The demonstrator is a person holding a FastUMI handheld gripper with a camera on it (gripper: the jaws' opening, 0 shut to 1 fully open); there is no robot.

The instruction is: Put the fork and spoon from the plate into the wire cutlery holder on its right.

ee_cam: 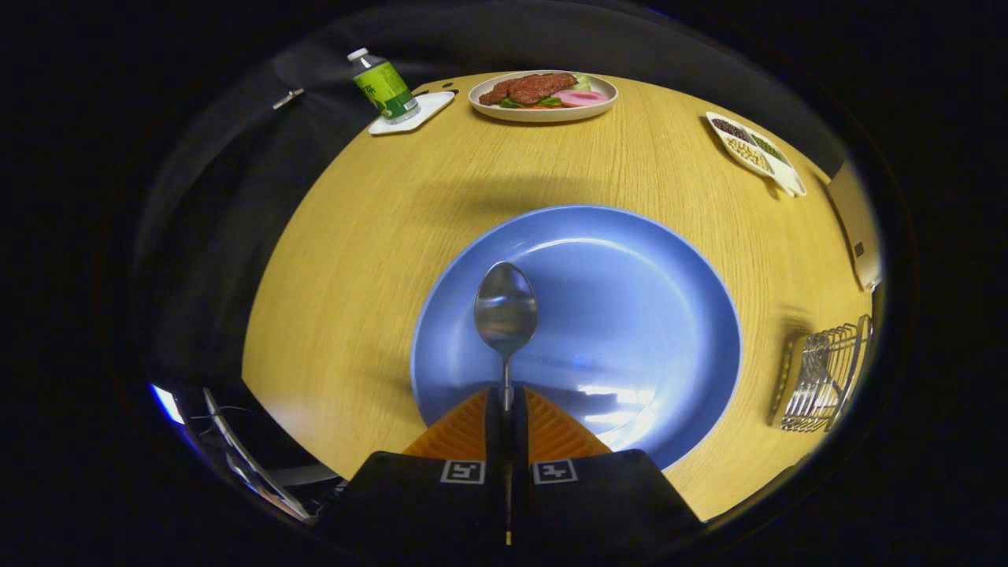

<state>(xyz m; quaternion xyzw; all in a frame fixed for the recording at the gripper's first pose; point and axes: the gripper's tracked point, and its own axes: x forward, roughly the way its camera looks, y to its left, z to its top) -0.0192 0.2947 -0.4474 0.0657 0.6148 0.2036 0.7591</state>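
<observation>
My gripper (506, 403) is shut on the handle of a metal spoon (505, 309), and the spoon's bowl points ahead of the fingers, held over the blue plate (630, 315). The plate lies on the round wooden table directly below and ahead of the fingers. The wire cutlery holder (823, 378) stands to the right of the plate near the table's edge, with fork tines showing inside it.
Beyond the plate, a dish of meat and vegetables (543, 94) sits at the far side of the table. A green bottle (383, 85) stands on a white coaster to its left. A divided white dish of beans (754, 143) lies far right.
</observation>
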